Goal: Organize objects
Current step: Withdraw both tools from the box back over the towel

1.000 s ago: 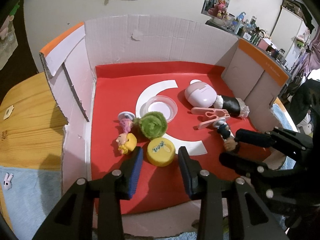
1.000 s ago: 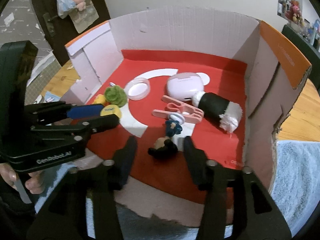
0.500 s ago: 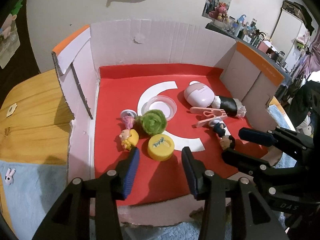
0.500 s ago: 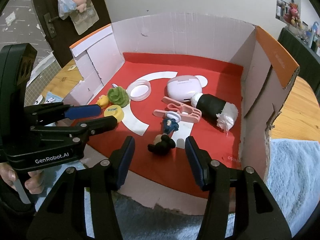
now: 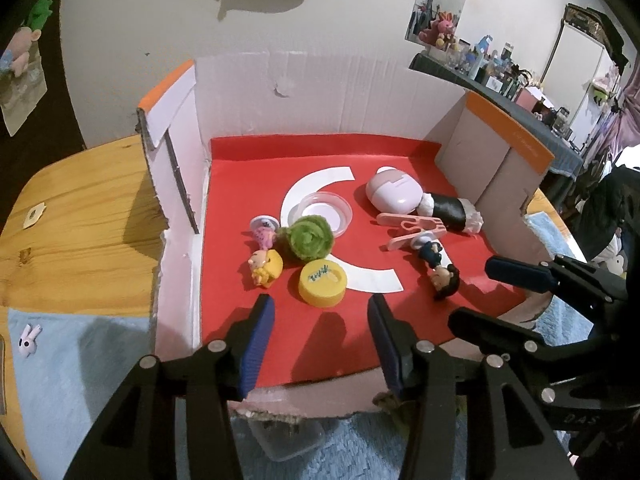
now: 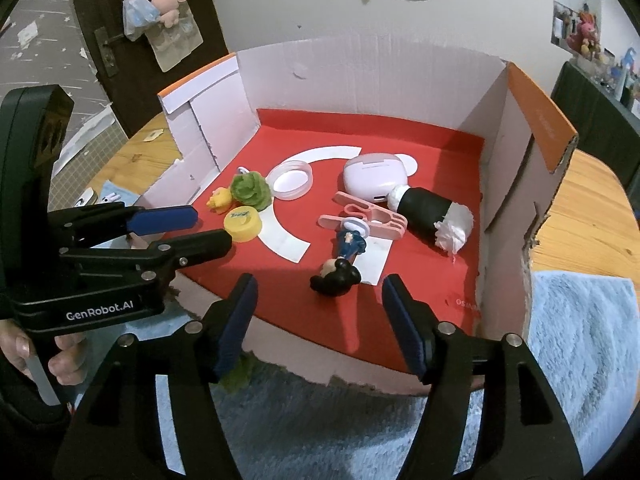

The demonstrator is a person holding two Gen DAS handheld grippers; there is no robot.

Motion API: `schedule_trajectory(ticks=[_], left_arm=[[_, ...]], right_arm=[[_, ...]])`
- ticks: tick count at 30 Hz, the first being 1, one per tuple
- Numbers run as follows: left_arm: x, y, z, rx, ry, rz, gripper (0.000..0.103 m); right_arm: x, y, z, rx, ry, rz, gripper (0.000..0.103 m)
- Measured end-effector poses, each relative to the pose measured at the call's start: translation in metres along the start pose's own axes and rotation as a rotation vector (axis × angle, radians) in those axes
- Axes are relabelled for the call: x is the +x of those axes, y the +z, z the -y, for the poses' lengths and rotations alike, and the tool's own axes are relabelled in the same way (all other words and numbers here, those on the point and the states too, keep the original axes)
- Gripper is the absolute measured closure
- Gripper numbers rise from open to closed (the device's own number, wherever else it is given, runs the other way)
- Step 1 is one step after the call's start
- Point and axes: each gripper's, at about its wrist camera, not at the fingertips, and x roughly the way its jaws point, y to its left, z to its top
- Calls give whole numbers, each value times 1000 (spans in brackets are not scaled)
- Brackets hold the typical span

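Both grippers are poised at the open front of the cardboard tray [image 5: 320,92], nothing yet picked.

The left gripper [image 5: 320,320] is held just short of the yellow bottle cap [image 5: 322,282], the right gripper [image 6: 318,316] just short of the dark-haired figurine [image 6: 340,264]. The fingers of both have just been opening and stand wide and empty. A short advance and a closing are judged to be called for next.

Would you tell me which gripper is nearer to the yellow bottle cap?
Left. The left gripper hangs open just short of the yellow bottle cap; the right gripper sits farther over, by the dark-haired figurine.
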Motion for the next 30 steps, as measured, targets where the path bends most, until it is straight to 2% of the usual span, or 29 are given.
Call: schedule_trajectory(ticks=[3,8,12,15,20,24,30], left_arm=[[-5,-2,0,-4,6,9,45],[-11,-6,-1,-10,8,18,44],[-14,-10,-3,-16,10,21,43],[-18,-13,-3,-19,13,29,37],[-26,-17,-5,-24,10,42,36],[-34,-20,-4,-21,9,56,30],[-45,-27,-2,-12,11,77,27]], right_arm=[[-4,-1,-3,-9,-3,5,33],[-12,-5,-9,-24,-10,16,31],[-18,-8,-13,-34,-16,26,26],[-21,-10,-17,-40,-19,32,26],[-28,-14,-22,-48,-23,39,25],[-34,-17,-26,-53,-25,49,20],[-43,-22,-33,-60,-28,64,19]])
